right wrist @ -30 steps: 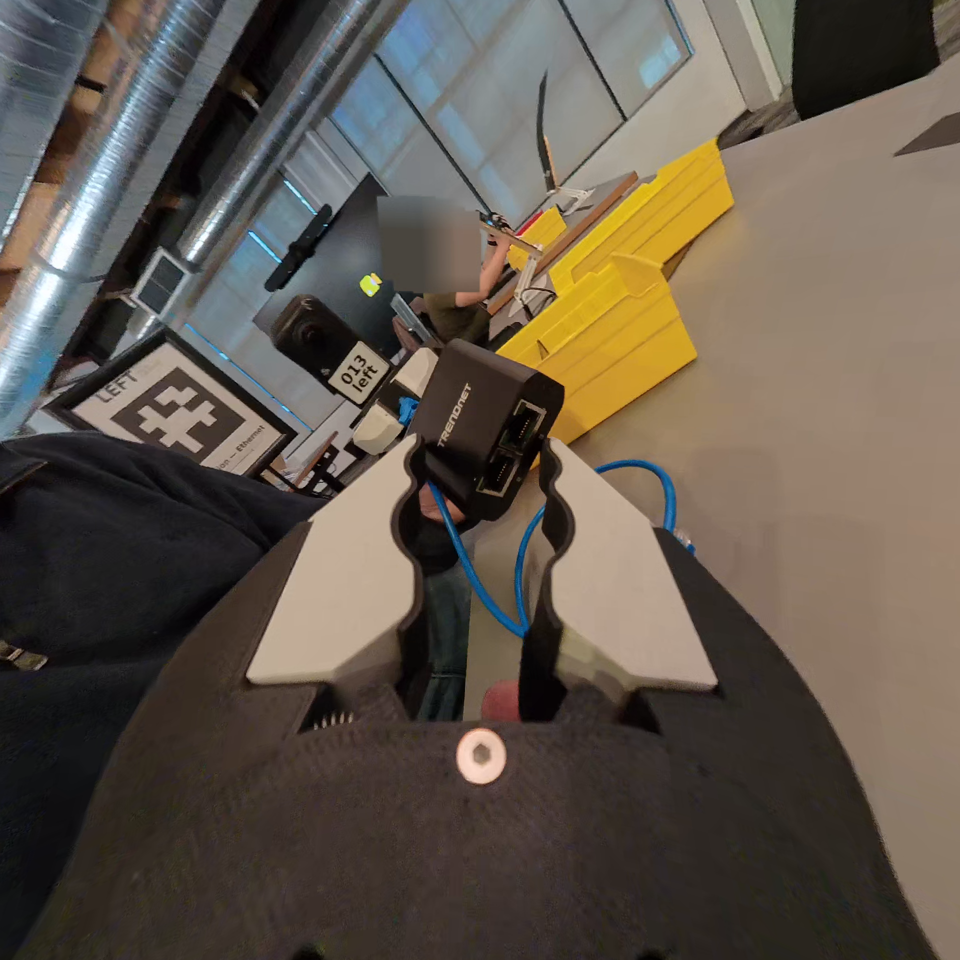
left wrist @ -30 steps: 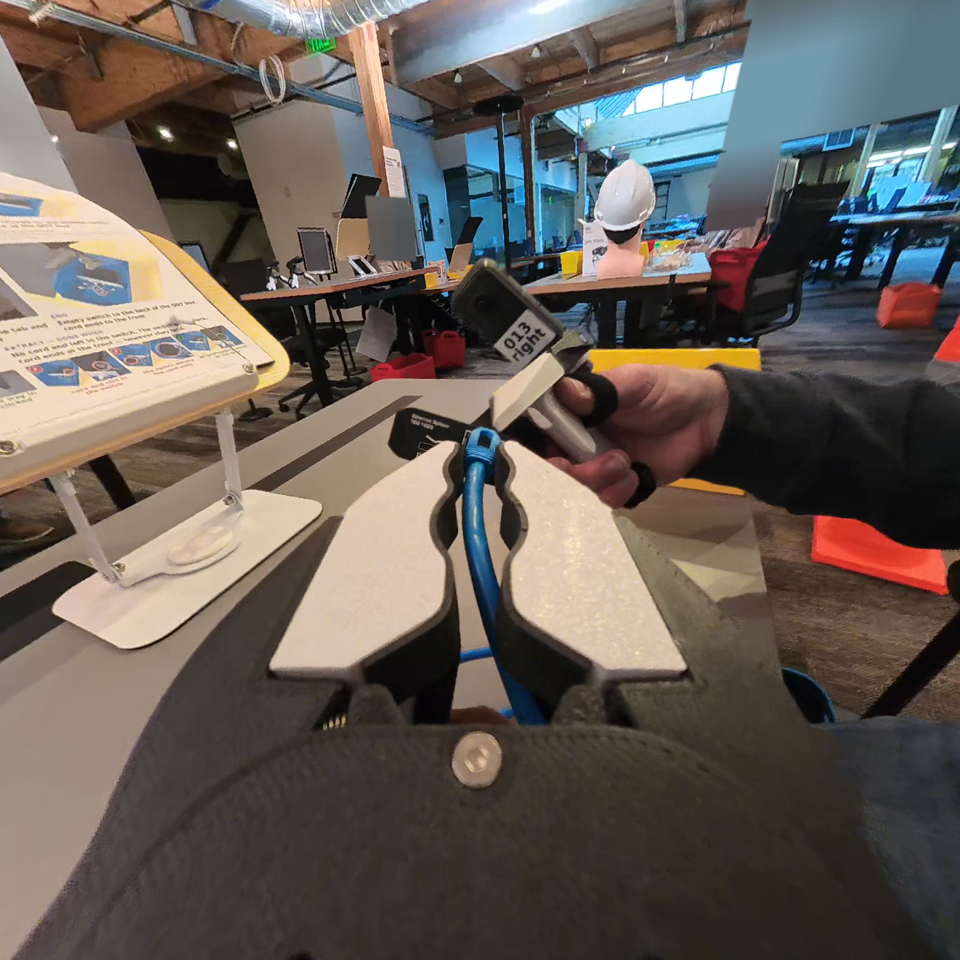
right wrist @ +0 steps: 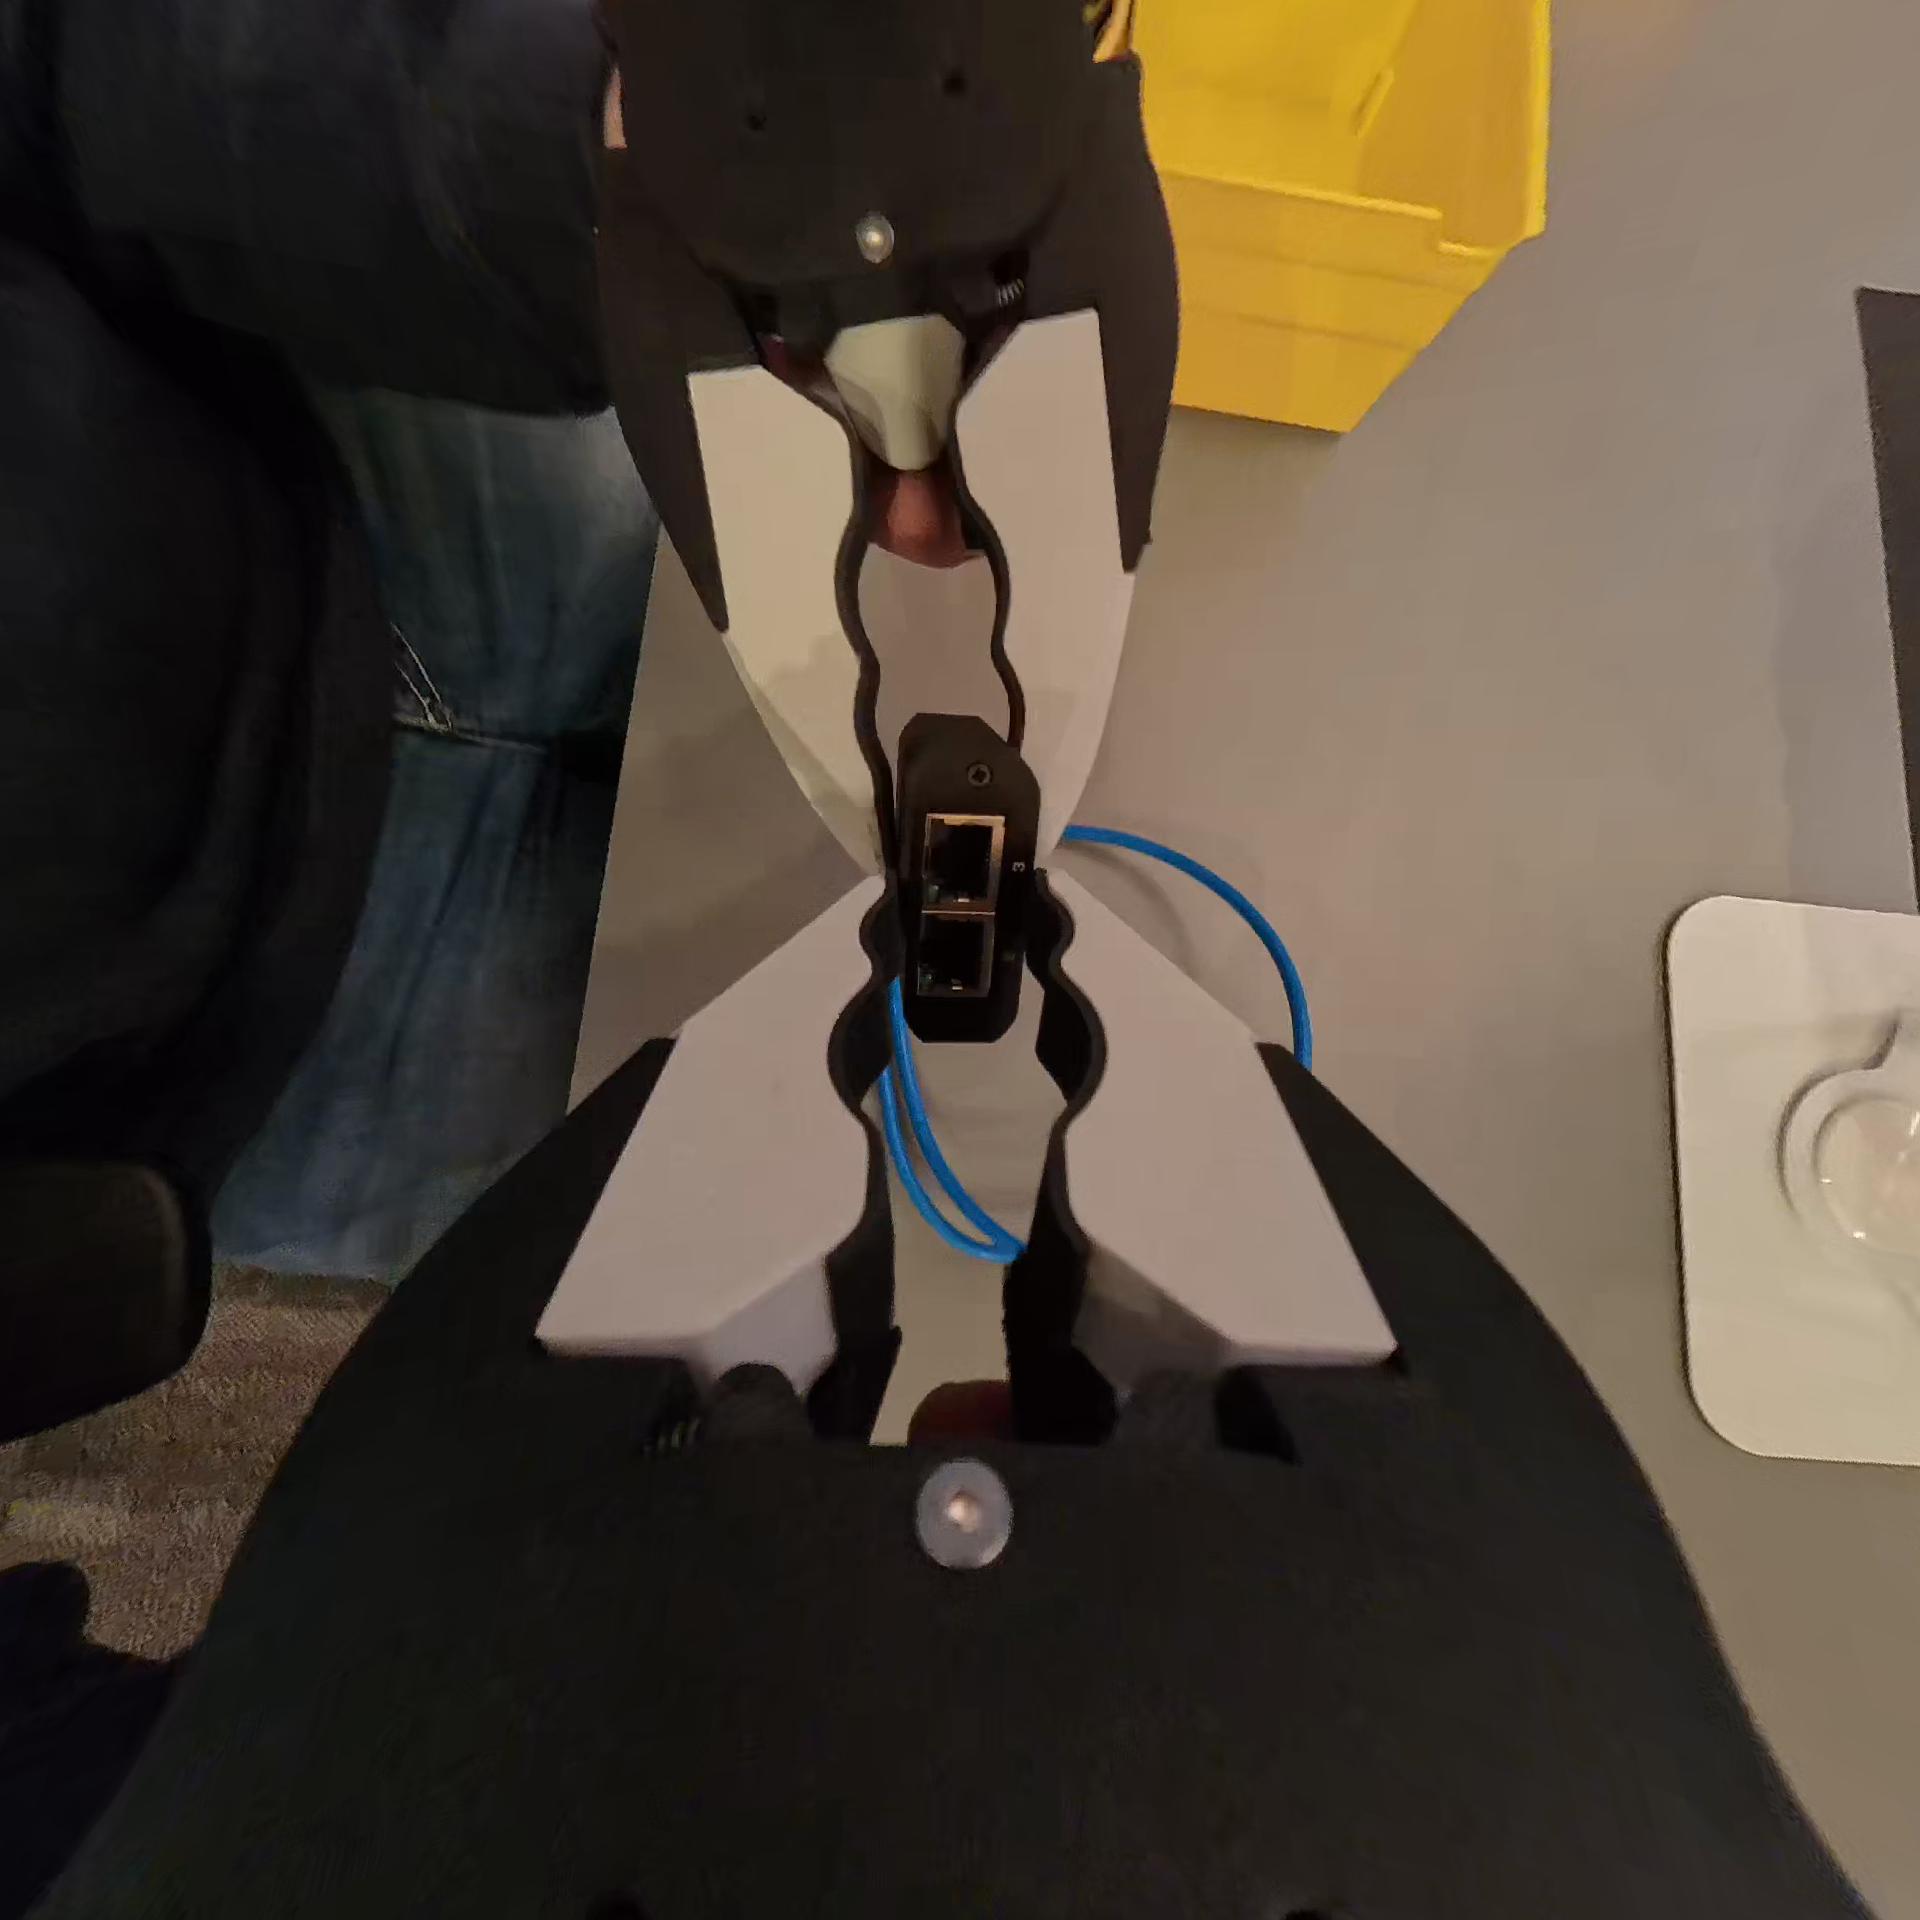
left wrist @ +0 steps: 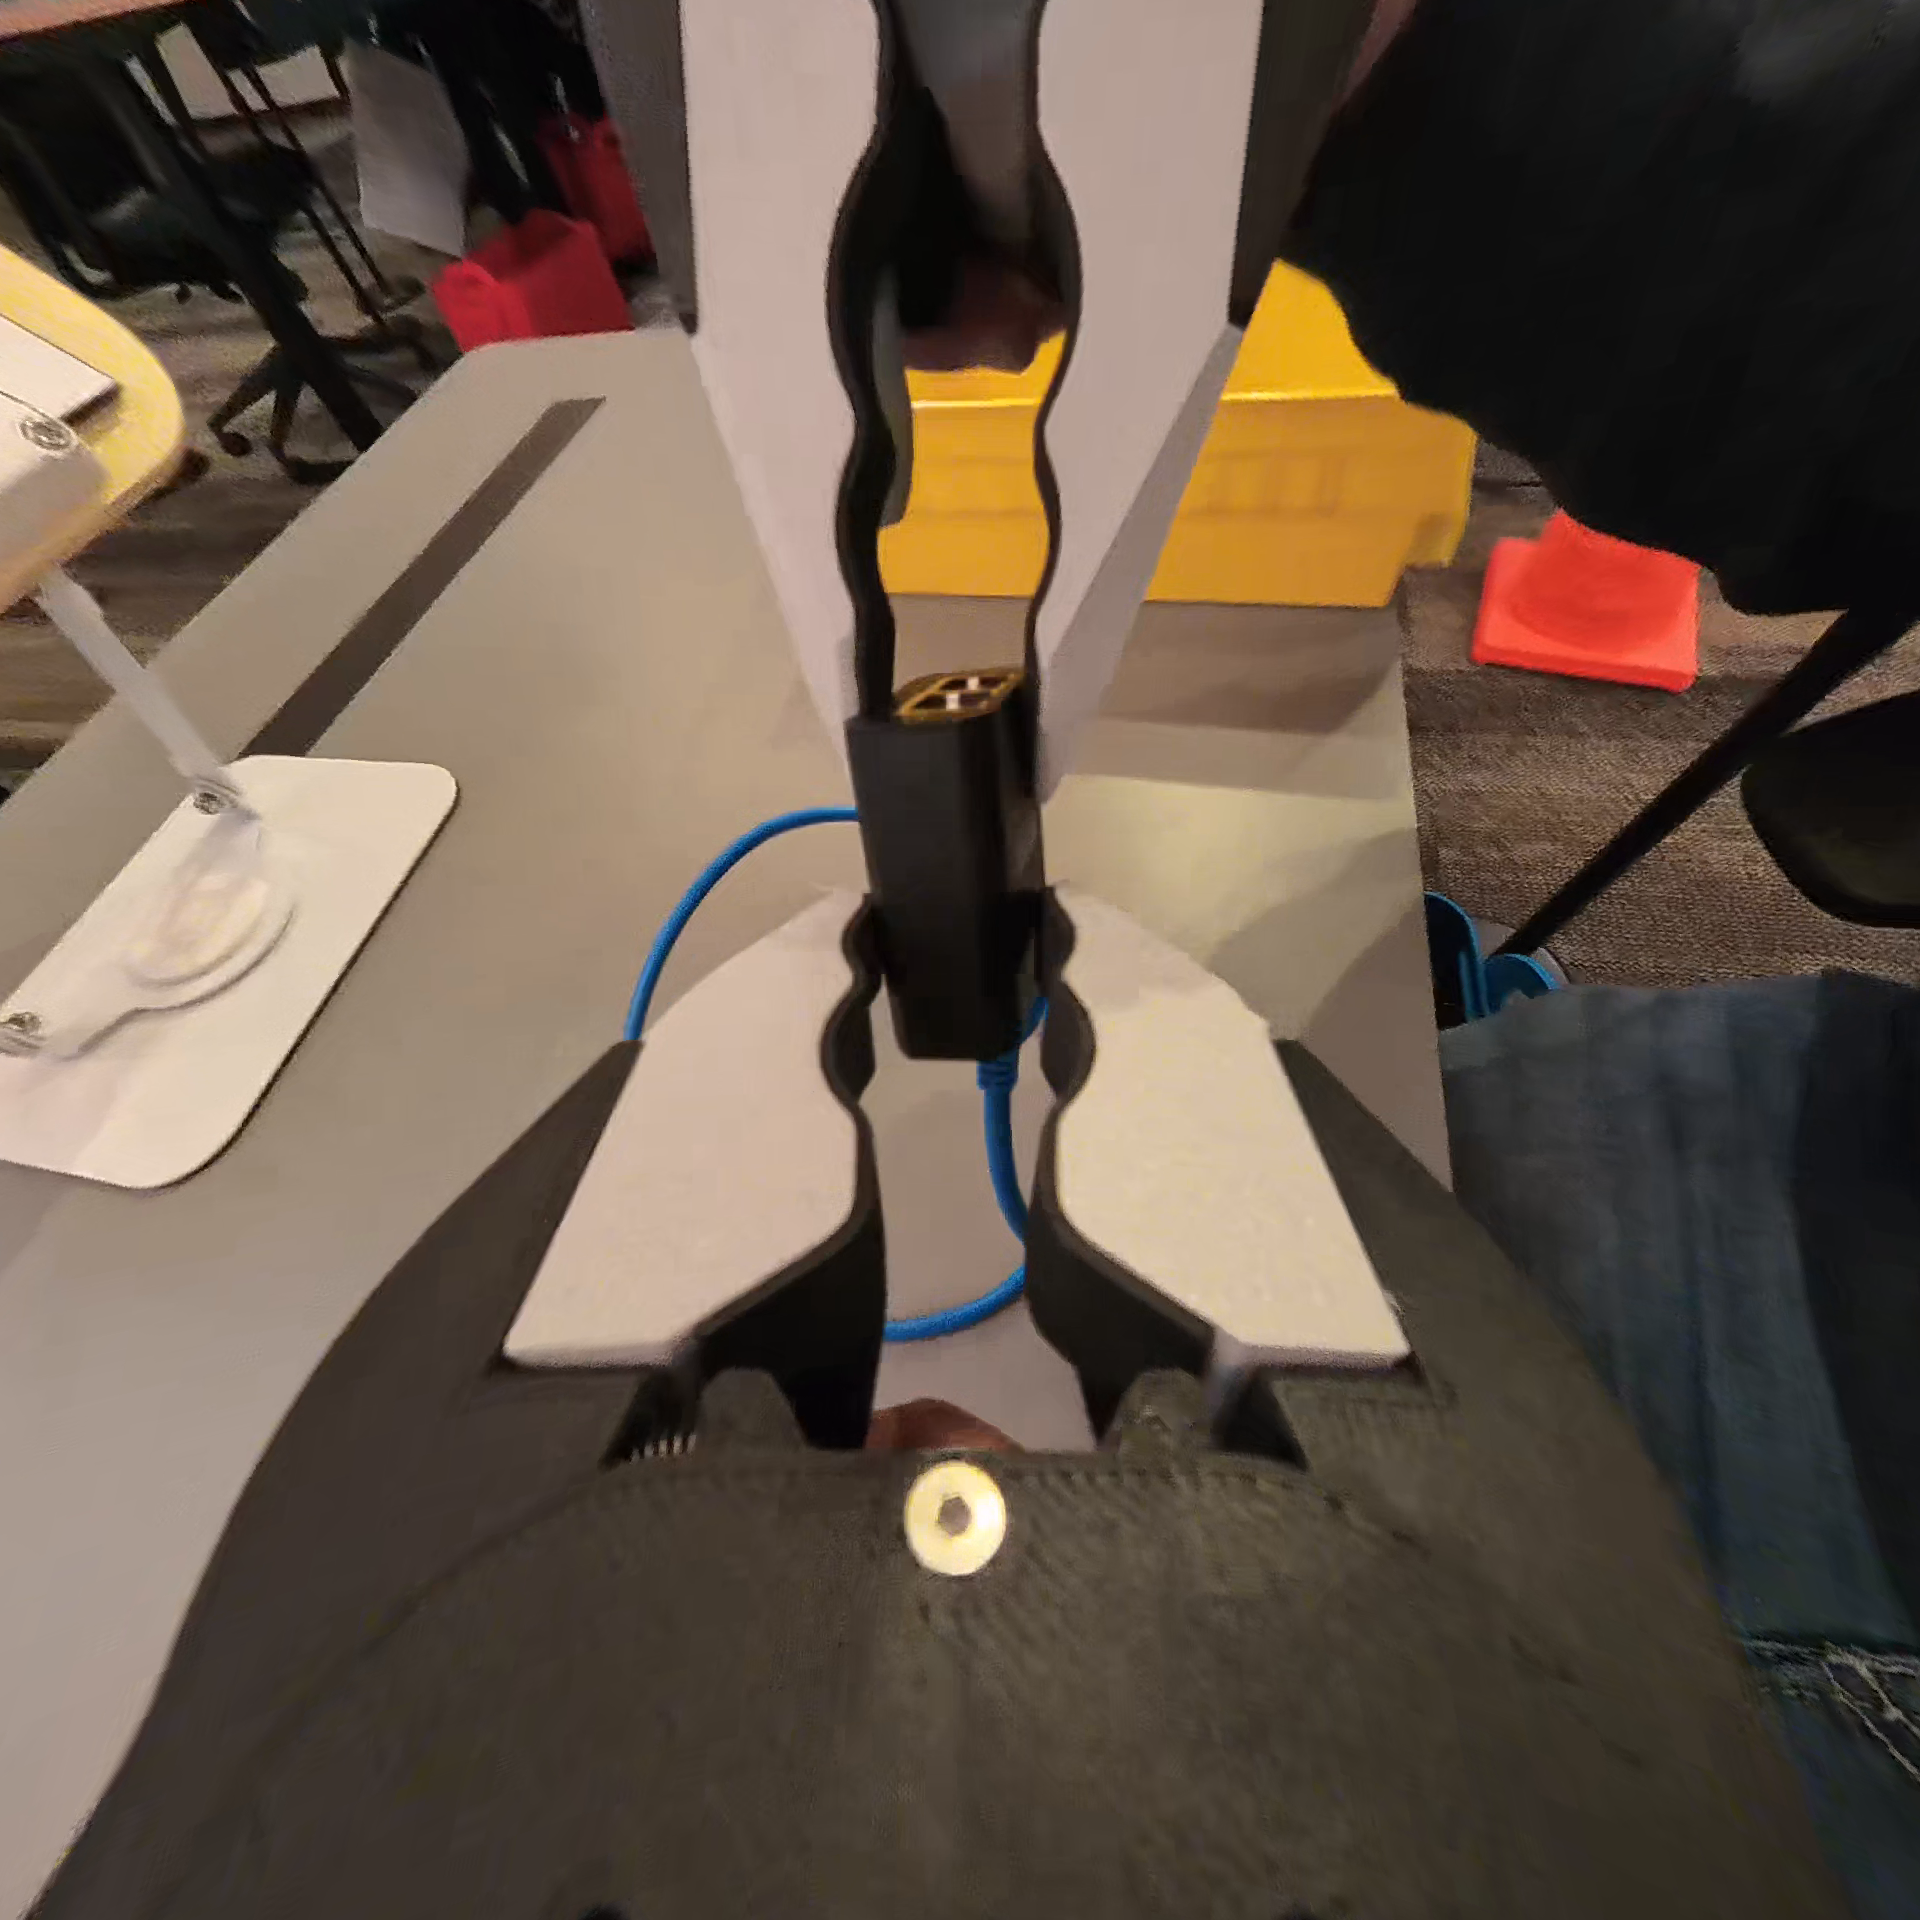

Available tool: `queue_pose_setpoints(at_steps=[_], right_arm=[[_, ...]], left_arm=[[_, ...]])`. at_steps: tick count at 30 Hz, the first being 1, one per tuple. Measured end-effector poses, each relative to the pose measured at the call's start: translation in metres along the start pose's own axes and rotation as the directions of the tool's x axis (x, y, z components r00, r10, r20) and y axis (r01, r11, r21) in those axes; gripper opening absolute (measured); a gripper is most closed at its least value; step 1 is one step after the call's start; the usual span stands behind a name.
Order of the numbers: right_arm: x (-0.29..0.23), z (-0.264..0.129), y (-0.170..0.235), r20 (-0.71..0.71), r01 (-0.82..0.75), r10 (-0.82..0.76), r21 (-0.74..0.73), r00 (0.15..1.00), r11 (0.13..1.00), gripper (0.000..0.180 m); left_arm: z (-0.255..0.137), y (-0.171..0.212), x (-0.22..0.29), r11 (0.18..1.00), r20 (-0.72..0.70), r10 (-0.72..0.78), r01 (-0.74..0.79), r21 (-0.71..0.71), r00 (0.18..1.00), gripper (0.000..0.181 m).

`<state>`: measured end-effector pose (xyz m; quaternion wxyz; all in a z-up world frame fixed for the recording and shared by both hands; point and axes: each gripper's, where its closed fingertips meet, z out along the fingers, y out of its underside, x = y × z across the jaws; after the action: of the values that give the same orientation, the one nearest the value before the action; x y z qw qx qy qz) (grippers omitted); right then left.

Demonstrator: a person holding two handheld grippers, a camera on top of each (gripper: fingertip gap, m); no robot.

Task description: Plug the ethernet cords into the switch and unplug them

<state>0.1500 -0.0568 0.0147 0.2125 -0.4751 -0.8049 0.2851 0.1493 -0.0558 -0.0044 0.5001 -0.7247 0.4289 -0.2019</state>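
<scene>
Left wrist view: white stand base (left wrist: 260, 935) at far left on the grey table (left wrist: 582, 675). Blue ethernet cord (left wrist: 675, 935) loops over the table and runs up between the fingers to the near end of the black switch (left wrist: 951, 821), which is held in the air above the table. Left gripper (left wrist: 956, 935): jaws part open, tips flanking that near end; cannot tell if they press on it. From above, the right gripper (left wrist: 961, 686) pinches the far end, where the ports show. Behind it is a yellow bin (left wrist: 1299, 488), and an orange cone (left wrist: 1590, 613) stands on the floor at right. Right wrist view: right gripper (right wrist: 961, 914) narrow, clamped on the switch (right wrist: 961, 894), two empty ports facing the camera; the cord (right wrist: 1247, 925) arcs out right.
</scene>
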Motion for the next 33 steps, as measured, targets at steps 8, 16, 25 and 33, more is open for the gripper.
queue_pose_setpoints(at_steps=[8, 16, 25, 33], right_arm=[[0.027, -0.006, -0.010, -0.139, -0.118, 0.143, 0.176, 0.980, 0.977, 0.029], [0.012, 0.004, -0.017, 0.147, -0.351, 0.325, 0.541, 0.934, 0.764, 0.026], [-0.008, 0.018, 0.011, 0.082, -0.205, 0.193, 0.185, 0.978, 0.961, 0.022], [-0.003, 0.019, 0.027, 0.020, -0.055, 0.059, -0.141, 0.998, 0.988, 0.023]], left_arm=[[-0.014, -0.006, -0.024, 0.962, 0.061, -0.209, 0.194, 0.192, 0.976, 0.025], [-0.020, -0.027, -0.016, 0.865, -0.092, -0.296, 0.308, 0.397, 0.951, 0.025], [-0.018, -0.017, -0.007, 0.967, -0.044, -0.161, 0.167, 0.194, 0.986, 0.041], [-0.003, 0.000, 0.003, 0.987, -0.046, -0.142, 0.139, -0.075, 0.989, 0.024]])
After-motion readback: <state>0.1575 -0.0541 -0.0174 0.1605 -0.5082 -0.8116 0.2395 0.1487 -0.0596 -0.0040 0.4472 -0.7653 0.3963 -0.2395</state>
